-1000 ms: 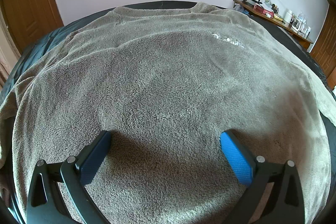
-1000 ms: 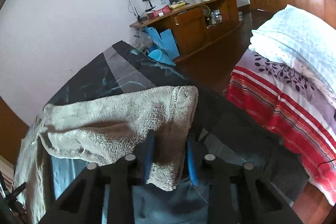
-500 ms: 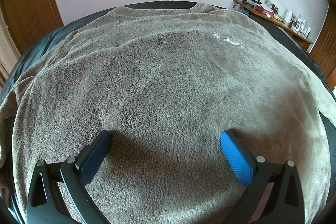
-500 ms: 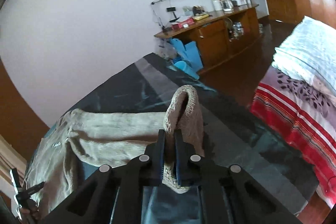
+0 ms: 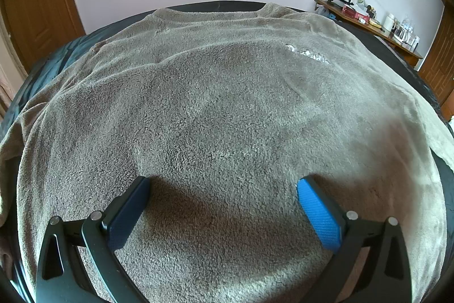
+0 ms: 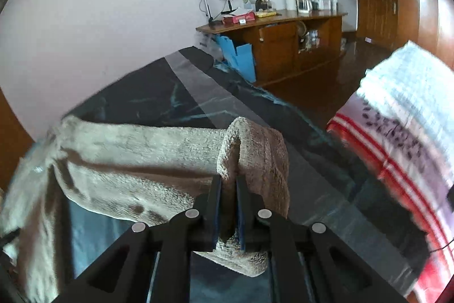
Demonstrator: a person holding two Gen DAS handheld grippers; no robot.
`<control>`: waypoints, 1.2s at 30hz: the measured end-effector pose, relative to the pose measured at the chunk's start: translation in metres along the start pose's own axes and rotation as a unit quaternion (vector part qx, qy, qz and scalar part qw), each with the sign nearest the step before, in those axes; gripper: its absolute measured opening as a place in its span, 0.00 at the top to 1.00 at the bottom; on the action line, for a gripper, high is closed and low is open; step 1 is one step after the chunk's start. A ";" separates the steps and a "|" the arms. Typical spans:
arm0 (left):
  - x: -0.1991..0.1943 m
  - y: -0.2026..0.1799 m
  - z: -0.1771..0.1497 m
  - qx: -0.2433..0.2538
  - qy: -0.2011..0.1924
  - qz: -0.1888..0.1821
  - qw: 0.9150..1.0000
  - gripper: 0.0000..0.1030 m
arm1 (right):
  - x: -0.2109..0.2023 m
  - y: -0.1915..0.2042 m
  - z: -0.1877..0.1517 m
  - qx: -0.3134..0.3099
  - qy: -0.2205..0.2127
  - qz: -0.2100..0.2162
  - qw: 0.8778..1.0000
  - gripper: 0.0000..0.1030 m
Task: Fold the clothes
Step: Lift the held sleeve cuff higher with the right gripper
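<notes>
Ahead of your left gripper (image 5: 222, 185) and spreading out on every side of it, the grey fleece sweater (image 5: 227, 104) lies flat on the dark bed cover (image 5: 68, 58), collar at the far end, its body filling almost the whole left wrist view. That gripper has its fingers spread wide, grasping nothing, the tips resting on or just above the pile near the hem; which of the two, the view does not settle. If it is only hovering, your chief risk is that the body of the garment drags toward your other hand once the sleeve is pulled across, so the fold line wanders and the flat front rucks up. Between the fingers of your right gripper (image 6: 228, 183), the sleeve cuff (image 6: 252, 149) is clenched and lifted off the cover, the sleeve running away to its left toward the shoulder. Thick fleece compresses and can creep out of a narrow pinch, and the cuff looks doubled over, so a quick swing could shed one layer and leave you holding half. To the right of that gripper sits a red striped quilt (image 6: 397, 161); a wide arc could brush it. The right wrist view is blurred at its edges, which suggests speed, and speed makes both slips more likely.
</notes>
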State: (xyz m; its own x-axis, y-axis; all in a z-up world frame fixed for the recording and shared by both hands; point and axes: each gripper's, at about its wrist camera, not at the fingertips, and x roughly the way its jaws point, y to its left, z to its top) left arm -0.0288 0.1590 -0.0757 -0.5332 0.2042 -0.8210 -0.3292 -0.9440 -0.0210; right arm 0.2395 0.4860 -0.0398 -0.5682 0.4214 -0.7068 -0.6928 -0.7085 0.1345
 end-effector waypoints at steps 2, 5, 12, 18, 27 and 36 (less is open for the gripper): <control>-0.001 0.000 -0.001 0.000 0.000 0.000 1.000 0.00 | -0.002 0.005 -0.001 -0.017 -0.005 -0.020 1.000 0.90; -0.002 0.000 -0.002 0.001 0.000 0.000 1.000 0.00 | -0.004 0.004 -0.002 -0.019 -0.014 -0.038 0.999 0.90; -0.002 0.001 -0.002 0.003 0.000 -0.002 1.000 0.00 | -0.008 -0.002 -0.001 -0.009 -0.023 -0.055 0.998 0.86; -0.002 0.002 -0.002 0.004 0.000 -0.002 1.000 0.00 | -0.012 -0.004 -0.002 -0.001 -0.030 -0.056 0.998 0.17; 0.000 0.004 -0.002 0.006 0.000 -0.004 1.000 0.00 | -0.024 -0.055 -0.012 0.137 -0.042 -0.024 0.989 0.17; 0.001 0.008 -0.002 0.009 0.000 -0.007 1.000 0.00 | -0.014 -0.059 -0.015 0.166 -0.003 0.010 0.986 0.25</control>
State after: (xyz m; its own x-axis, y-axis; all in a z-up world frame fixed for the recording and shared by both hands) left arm -0.0306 0.1507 -0.0773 -0.5295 0.2167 -0.8202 -0.3508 -0.9362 -0.0209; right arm 0.2945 0.5135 -0.0482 -0.5850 0.4143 -0.6972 -0.7882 -0.4930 0.3683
